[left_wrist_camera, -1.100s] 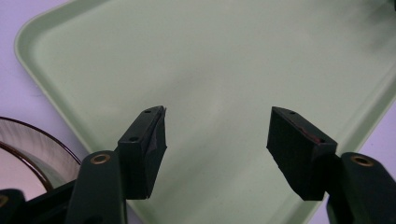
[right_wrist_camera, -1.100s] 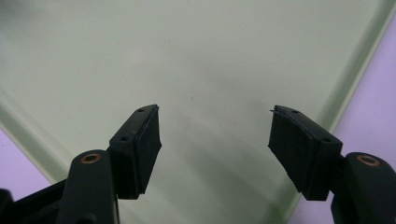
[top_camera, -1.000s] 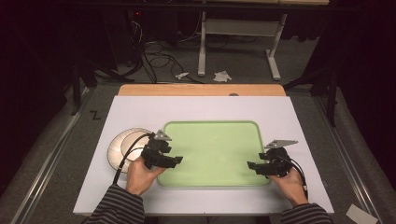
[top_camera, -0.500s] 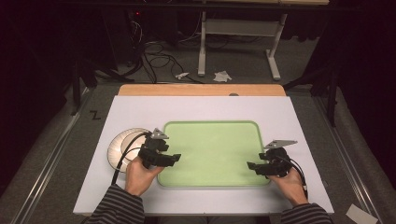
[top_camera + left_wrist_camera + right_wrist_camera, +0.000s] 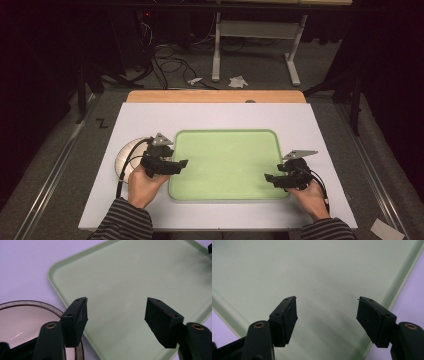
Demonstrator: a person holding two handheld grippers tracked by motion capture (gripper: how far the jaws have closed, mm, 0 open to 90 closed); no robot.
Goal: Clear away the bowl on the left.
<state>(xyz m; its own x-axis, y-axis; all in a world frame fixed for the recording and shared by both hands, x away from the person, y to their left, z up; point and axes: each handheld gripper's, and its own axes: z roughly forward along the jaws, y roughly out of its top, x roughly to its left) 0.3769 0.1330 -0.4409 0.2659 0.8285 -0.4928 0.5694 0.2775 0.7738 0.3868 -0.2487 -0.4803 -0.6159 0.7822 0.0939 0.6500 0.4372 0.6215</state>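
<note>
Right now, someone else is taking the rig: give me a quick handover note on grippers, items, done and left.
Left gripper: open, holding nothing, over the left edge of the pale green rectangular plastic tray.
Right gripper: open, holding nothing, over the tray's near right corner.
Round clear glass plate with a dark rim: on the white table, just left of the tray, beside the left hand.
Done: nothing sits in the tray.
Left: probably grasp the plate or the tray; neither is gripped.

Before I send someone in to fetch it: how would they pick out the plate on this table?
On the white table lies a large green tray. The plate sits just off the tray's left edge, under the left gripper. It alone is round, pale and glassy with a dark rim.
</note>
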